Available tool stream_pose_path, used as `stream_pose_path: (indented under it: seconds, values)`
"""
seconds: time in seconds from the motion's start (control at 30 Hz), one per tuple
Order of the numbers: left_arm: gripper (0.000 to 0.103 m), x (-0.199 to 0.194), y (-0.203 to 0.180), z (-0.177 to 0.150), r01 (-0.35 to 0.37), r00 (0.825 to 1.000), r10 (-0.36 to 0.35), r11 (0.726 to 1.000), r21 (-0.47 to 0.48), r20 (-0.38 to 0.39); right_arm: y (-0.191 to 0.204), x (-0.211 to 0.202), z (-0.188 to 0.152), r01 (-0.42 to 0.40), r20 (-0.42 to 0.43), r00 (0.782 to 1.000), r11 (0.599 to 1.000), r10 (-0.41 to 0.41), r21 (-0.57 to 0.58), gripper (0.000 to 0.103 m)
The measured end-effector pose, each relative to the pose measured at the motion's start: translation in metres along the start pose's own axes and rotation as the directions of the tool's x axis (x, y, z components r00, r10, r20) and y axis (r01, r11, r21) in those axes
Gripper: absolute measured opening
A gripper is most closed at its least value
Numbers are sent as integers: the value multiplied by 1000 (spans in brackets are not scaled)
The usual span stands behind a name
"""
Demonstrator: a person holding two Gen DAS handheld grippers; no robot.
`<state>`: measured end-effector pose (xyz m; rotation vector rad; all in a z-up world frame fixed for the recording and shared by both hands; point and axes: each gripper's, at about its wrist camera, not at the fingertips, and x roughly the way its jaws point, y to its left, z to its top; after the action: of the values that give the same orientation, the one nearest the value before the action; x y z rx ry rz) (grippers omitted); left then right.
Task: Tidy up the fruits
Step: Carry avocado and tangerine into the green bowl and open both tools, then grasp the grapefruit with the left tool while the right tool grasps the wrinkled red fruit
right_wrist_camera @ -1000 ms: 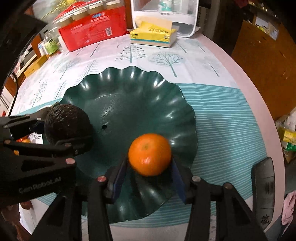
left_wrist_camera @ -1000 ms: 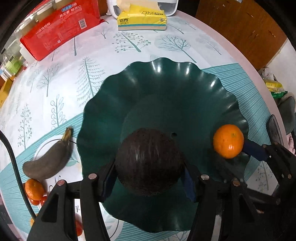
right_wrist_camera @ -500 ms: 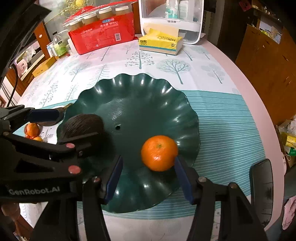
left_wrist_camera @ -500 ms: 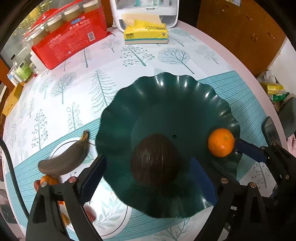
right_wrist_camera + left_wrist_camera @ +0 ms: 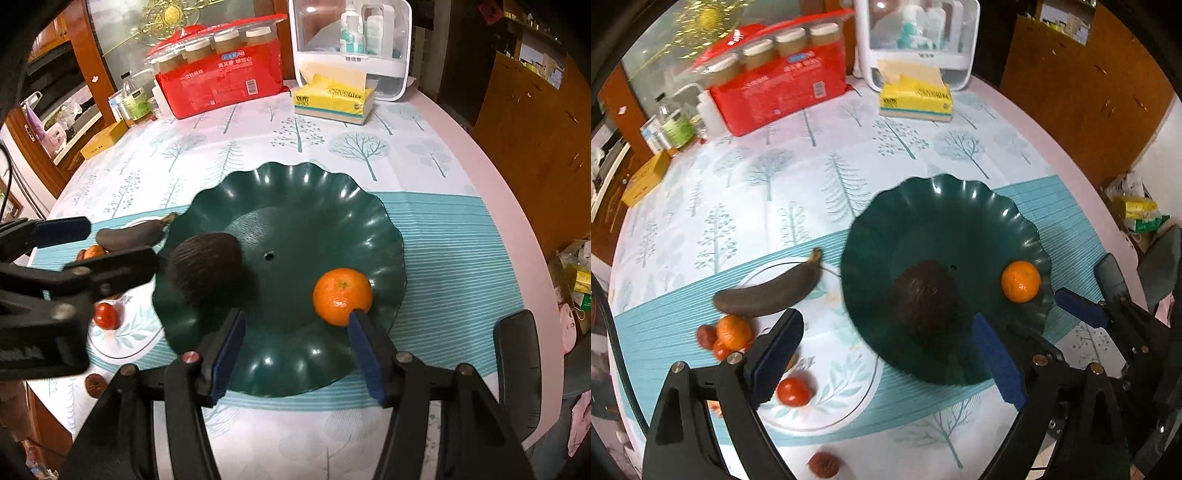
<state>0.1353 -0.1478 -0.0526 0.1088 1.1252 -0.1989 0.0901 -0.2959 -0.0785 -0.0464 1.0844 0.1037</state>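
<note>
A dark green wavy bowl (image 5: pixel 942 221) (image 5: pixel 295 206) holds a brown fuzzy round fruit (image 5: pixel 931 299) (image 5: pixel 205 269) and an orange (image 5: pixel 1020 281) (image 5: pixel 341 301). My left gripper (image 5: pixel 886 354) (image 5: pixel 122 242) hangs open above the bowl's left rim, gripping nothing. My right gripper (image 5: pixel 297 354) is open over the bowl's near edge. The orange sits just past its right fingertip, untouched. Left of the bowl, a white plate (image 5: pixel 849 406) carries a blackened banana (image 5: pixel 768 295) (image 5: pixel 129 236), a second orange (image 5: pixel 733 332), a tomato (image 5: pixel 794 391) (image 5: pixel 105 314) and small red fruits.
A lychee (image 5: pixel 823 463) lies near the table's front edge. At the back stand a red pack of jars (image 5: pixel 221 81), a yellow tissue box (image 5: pixel 332 101) and a white organiser (image 5: pixel 351 48). Bottles and small boxes crowd the far left. The table edge curves along the right.
Both grippers opened, let go of the brown fruit and the orange in the bowl, and pulled up and back. The left gripper also shifted left, bringing the plate of fruit into view.
</note>
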Motion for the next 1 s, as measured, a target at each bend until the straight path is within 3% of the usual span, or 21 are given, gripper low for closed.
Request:
stream_pose_path:
  seconds: [0.2,0.47,0.7,1.0]
  values:
    - [92,-42,18,-9,-42,998,43,999,-13,47,9,-22,3,-6,18,1000,1000,6,14,58]
    - [92,-89,45,-23,-41,993,45,999,-34,106,23,-63,11,5,74,997,999,-7,36,58]
    - [92,-110,70,-38,-32,993,33,999,-16,111,42,-97,17,9,125,992,996,-20,84,59]
    - [92,-123,125,-63,-59,990,65,997,-52,125,93,-104,10,2,114,993,998,-10,65,59]
